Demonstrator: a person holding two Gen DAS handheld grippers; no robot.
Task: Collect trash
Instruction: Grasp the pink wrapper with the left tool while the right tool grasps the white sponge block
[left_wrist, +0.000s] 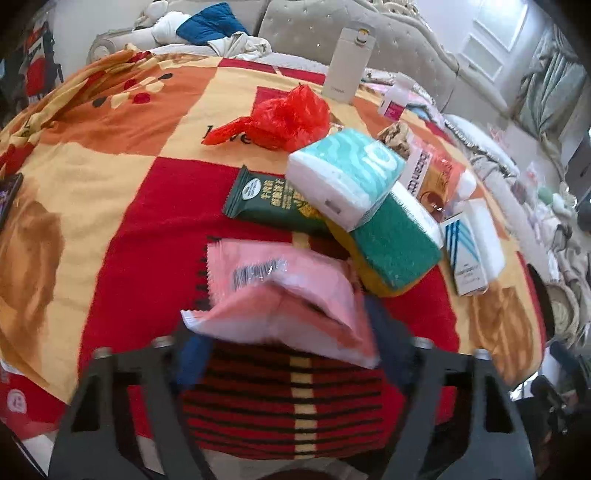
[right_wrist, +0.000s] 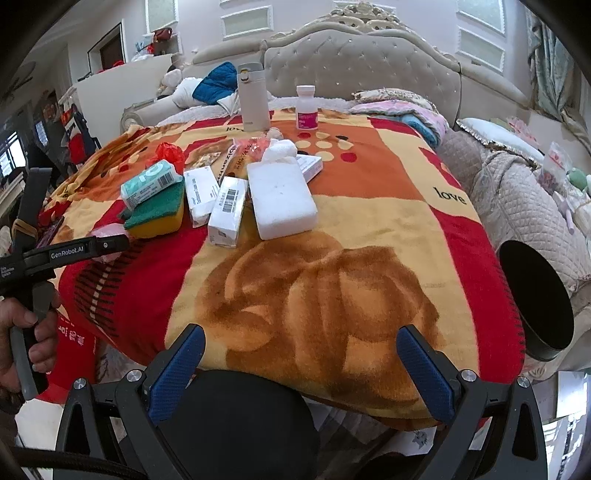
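A crumpled pink wrapper (left_wrist: 288, 295) sits between the blue pads of my left gripper (left_wrist: 288, 343), which press on it from both sides just above the red part of the blanket (left_wrist: 122, 221). The right wrist view shows that gripper (right_wrist: 110, 245) at the far left, a hand (right_wrist: 26, 332) holding its handle and a bit of the pink wrapper (right_wrist: 107, 230) at its tip. A dark green snack wrapper (left_wrist: 266, 199) and a red plastic bag (left_wrist: 280, 118) lie farther back. My right gripper (right_wrist: 301, 363) stands open and empty over the blanket's near edge.
Behind the wrapper lie a teal tissue pack (left_wrist: 343, 173) on a green-yellow sponge (left_wrist: 391, 247), small boxes (left_wrist: 469, 247), a white foam block (right_wrist: 282, 199), a white flask (right_wrist: 253, 96) and a pill bottle (right_wrist: 306, 107). A black cylinder (right_wrist: 535, 299) stands at the right; a headboard (right_wrist: 362, 62) is behind.
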